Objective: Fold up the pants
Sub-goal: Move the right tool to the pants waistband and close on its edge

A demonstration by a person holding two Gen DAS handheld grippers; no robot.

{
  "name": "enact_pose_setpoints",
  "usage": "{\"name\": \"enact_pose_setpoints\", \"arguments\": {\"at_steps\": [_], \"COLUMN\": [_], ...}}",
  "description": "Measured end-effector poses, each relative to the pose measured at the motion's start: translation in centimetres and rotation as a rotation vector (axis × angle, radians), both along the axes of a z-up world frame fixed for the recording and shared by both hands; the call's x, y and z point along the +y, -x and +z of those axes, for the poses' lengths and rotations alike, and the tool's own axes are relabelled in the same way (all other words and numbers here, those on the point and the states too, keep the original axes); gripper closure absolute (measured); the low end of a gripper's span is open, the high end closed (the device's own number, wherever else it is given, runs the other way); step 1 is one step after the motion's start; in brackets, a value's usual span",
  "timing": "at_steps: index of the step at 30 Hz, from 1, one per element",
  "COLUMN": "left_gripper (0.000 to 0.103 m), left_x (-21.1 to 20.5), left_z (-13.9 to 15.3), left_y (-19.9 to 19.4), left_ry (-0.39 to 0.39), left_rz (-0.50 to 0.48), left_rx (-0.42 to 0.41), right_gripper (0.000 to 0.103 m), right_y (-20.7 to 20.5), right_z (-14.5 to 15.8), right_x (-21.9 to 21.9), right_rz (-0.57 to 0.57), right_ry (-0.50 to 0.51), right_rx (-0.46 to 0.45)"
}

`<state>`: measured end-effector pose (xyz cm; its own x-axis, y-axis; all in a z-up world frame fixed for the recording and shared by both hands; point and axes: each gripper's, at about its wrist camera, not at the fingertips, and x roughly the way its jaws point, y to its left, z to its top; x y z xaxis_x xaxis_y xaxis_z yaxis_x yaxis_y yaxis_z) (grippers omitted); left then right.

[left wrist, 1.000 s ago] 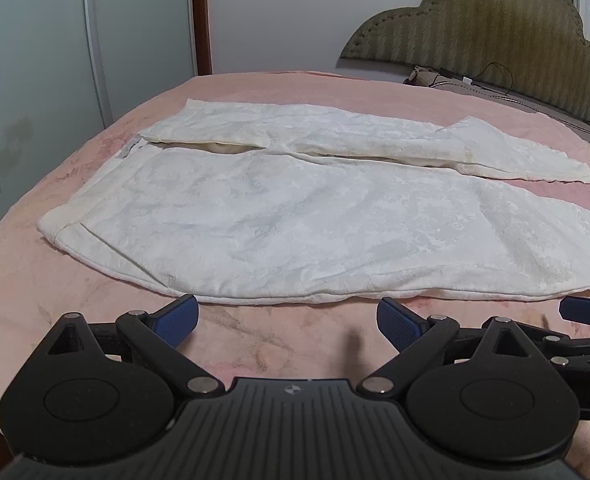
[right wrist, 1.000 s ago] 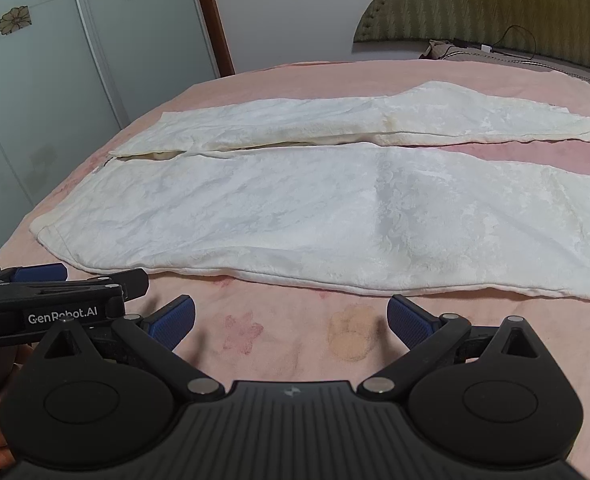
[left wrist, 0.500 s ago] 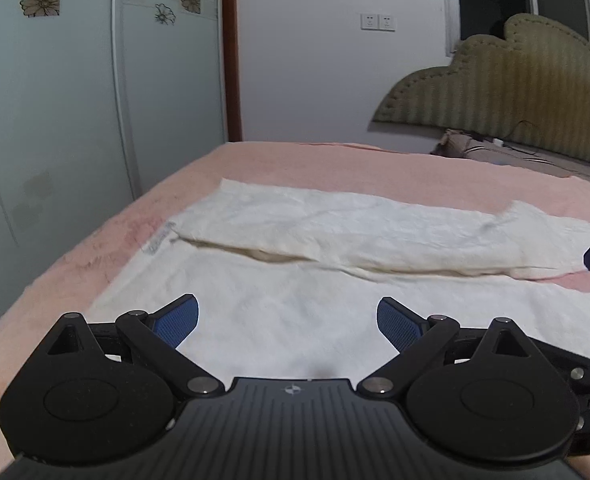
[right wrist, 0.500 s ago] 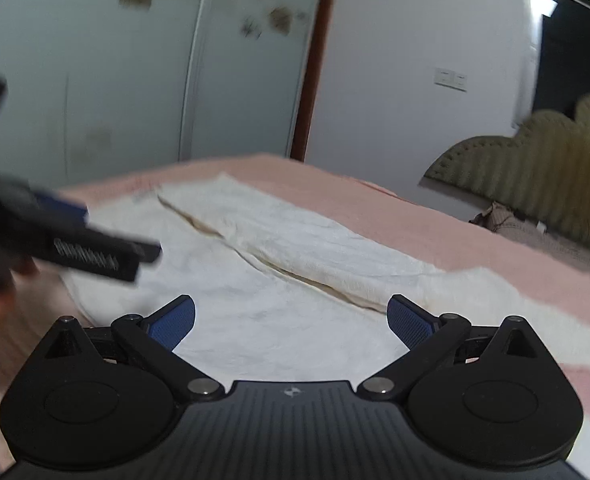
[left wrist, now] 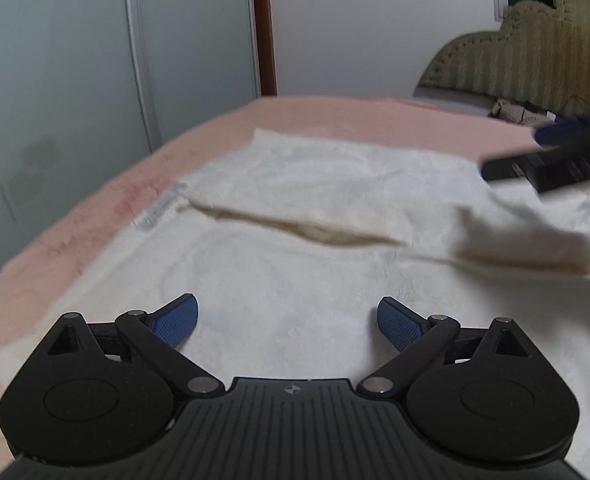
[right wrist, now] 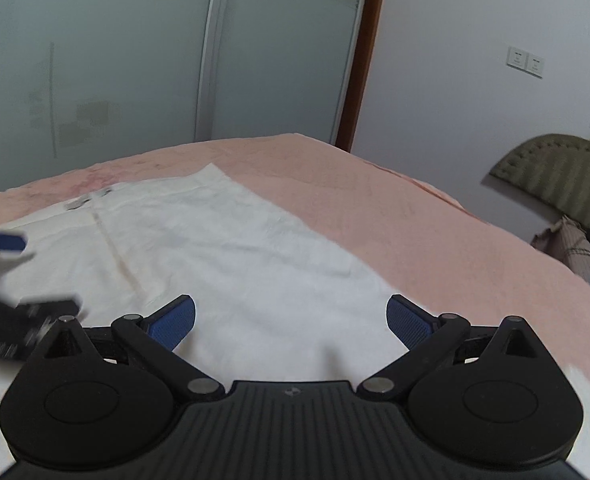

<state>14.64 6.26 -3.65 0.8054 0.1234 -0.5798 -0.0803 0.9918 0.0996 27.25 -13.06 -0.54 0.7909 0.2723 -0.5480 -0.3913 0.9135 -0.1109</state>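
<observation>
White patterned pants point(left wrist: 295, 216) lie flat on a pink bed point(left wrist: 335, 114), legs side by side, waistband with a grey label point(left wrist: 160, 213) at the left. My left gripper point(left wrist: 287, 320) is open and empty, low over the near leg by the waist. My right gripper point(right wrist: 291, 320) is open and empty, over the far leg point(right wrist: 231, 248). The right gripper shows blurred at the right of the left wrist view point(left wrist: 551, 160). The left gripper shows blurred at the left of the right wrist view point(right wrist: 3, 276).
Pale sliding wardrobe doors point(left wrist: 95, 52) stand beyond the bed's left side. A padded olive headboard point(left wrist: 535, 56) is at the far right, with some clutter point(right wrist: 579, 248) below it. A white wall with sockets point(right wrist: 525, 62) is behind.
Both grippers have moved forward from the bed's near edge to over the pants, toward the waist end. Both stayed open. The pants have not moved.
</observation>
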Motion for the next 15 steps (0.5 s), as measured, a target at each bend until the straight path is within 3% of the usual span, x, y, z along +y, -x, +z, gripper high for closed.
{"name": "enact_pose_setpoints", "arguments": {"at_steps": [4, 11, 15], "left_gripper": [0.000, 0.000, 0.000], "left_x": [-0.6, -0.6, -0.8], "left_z": [-0.1, -0.1, -0.1], "left_y": [0.3, 0.2, 0.1], "left_ry": [-0.023, -0.005, -0.012], "left_rz": [-0.031, -0.033, -0.033], "left_rx": [-0.014, -0.006, -0.007], "right_gripper": [0.000, 0.001, 0.028], "right_y": [-6.3, -14.9, -17.4], "right_z": [-1.6, -4.4, -5.3], "right_x": [0.4, 0.3, 0.4], "right_rz": [0.014, 0.108, 0.172], "right_ry": [0.001, -0.091, -0.130], "right_rx": [0.070, 0.220, 0.287]}}
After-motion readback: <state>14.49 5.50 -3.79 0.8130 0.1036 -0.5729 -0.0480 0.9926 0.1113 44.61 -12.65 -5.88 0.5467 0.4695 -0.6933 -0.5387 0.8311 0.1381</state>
